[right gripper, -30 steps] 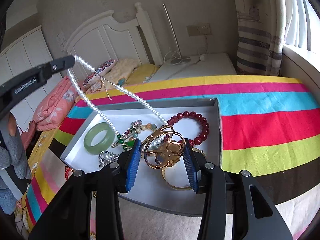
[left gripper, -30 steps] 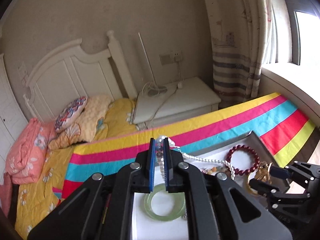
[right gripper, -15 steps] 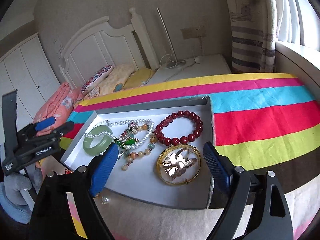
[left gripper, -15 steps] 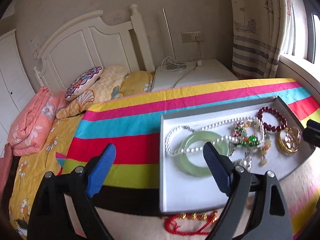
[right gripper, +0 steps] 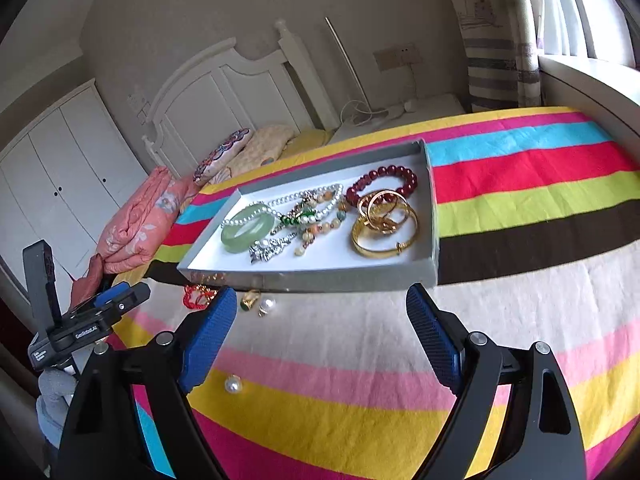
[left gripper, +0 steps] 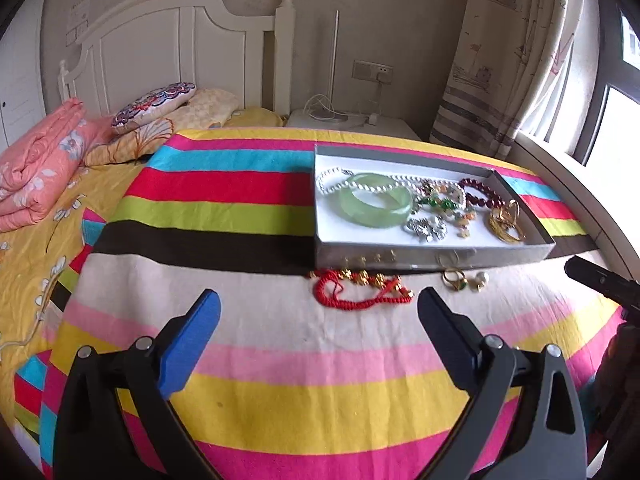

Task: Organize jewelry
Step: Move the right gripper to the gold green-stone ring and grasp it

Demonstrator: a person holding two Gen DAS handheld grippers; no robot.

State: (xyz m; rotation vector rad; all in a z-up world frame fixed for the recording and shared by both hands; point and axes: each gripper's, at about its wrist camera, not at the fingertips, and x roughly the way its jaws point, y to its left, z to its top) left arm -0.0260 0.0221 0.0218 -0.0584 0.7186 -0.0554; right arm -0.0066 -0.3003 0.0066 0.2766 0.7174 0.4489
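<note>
A grey tray [left gripper: 432, 258] with a white floor lies on the striped blanket. It holds a green jade bangle [left gripper: 374, 200], a pearl necklace [left gripper: 332, 182], a dark red bead bracelet [left gripper: 480, 196], gold bangles [left gripper: 506, 222] and a silver brooch [left gripper: 426, 228]. In front of the tray lie a red cord bracelet [left gripper: 360, 290], a gold ring [left gripper: 454, 279] and a pearl earring [left gripper: 480, 279]. My left gripper [left gripper: 318, 300] hangs short of these, its jaws opening with nothing between them. My right gripper [right gripper: 320, 292] stands open and empty before the tray [right gripper: 320, 278]. Another loose pearl [right gripper: 233, 385] lies beneath it.
The striped blanket [left gripper: 320, 380] covers the bed's near half. Pillows [left gripper: 160, 104] and a folded pink quilt [left gripper: 36, 160] lie at the far left by the white headboard [left gripper: 180, 48]. A nightstand [left gripper: 352, 122], a curtain [left gripper: 508, 60] and a window ledge [left gripper: 580, 192] stand on the right.
The left gripper let go of the pearl necklace, which now lies in the tray. The right gripper released the gold bangles into the tray. Both opened wide and drew back from the tray.
</note>
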